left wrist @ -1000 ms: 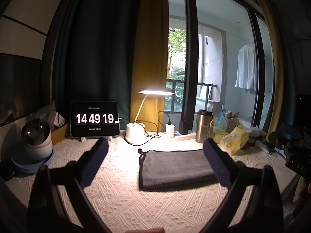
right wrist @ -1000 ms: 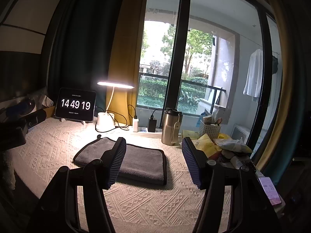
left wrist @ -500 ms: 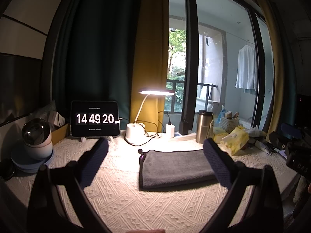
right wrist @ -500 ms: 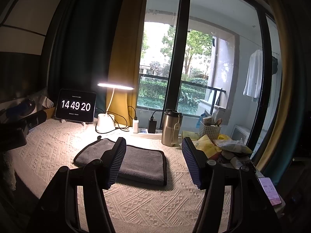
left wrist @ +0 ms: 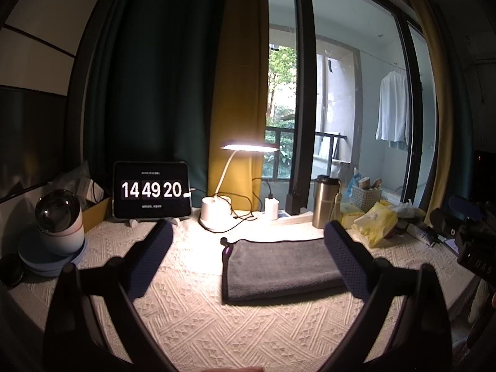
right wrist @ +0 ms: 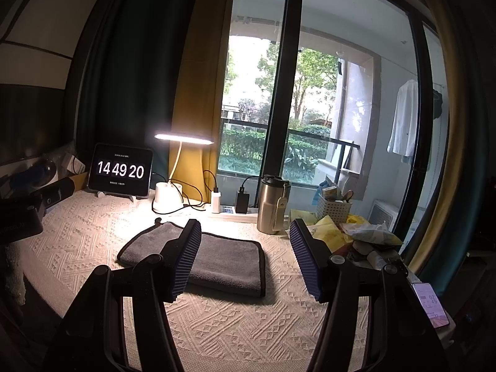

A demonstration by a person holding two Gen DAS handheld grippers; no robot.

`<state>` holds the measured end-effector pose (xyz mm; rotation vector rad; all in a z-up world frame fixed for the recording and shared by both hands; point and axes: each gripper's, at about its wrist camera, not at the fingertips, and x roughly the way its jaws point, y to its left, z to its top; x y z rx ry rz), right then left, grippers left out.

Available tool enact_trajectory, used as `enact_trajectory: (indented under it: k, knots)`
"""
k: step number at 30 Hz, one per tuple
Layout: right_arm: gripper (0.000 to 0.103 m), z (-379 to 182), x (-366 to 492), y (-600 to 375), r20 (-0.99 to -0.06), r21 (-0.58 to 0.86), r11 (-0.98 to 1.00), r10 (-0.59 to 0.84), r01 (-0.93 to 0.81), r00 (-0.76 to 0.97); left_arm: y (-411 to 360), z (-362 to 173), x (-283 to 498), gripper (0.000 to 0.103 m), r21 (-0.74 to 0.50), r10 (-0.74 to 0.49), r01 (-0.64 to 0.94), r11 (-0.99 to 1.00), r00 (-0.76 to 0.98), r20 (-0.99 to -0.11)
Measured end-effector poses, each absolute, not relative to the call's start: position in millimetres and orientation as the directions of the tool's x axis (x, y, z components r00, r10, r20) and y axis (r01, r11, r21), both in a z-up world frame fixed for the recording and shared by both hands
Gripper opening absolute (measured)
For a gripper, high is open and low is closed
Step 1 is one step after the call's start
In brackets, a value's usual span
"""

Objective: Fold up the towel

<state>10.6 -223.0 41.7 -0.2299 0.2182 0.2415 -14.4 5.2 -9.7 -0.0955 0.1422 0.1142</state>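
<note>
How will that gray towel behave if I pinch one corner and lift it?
The gray towel lies folded in soft plush layers, so it will probably droop and unfold rather than rise flat. It looks light; one open gripper, the right gripper or the left gripper, should manage. The textured tablecloth may grip it, so pushing would likely bunch it.

Cream tablecloth [left wrist: 192, 319] – folded towel [left wrist: 279, 266], lamp [left wrist: 215, 214]

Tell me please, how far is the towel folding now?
Done, it seems: the grey towel lies folded in a neat rectangle on the tablecloth. In hand: nothing; left gripper and right gripper are open, above the table. Left: perhaps one more fold; I cannot tell.
</note>
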Motion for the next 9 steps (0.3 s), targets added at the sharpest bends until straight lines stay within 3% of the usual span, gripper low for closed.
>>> enact_trajectory:
  k: [9]
  knots:
    - [0.063, 36, 20, -223, -0.258, -0.181, 0.944, 0.224, -0.275, 0.94, 2, -16, -4, 0.099, -0.085, 0.097, -0.114, 0.99, 0.98, -0.175]
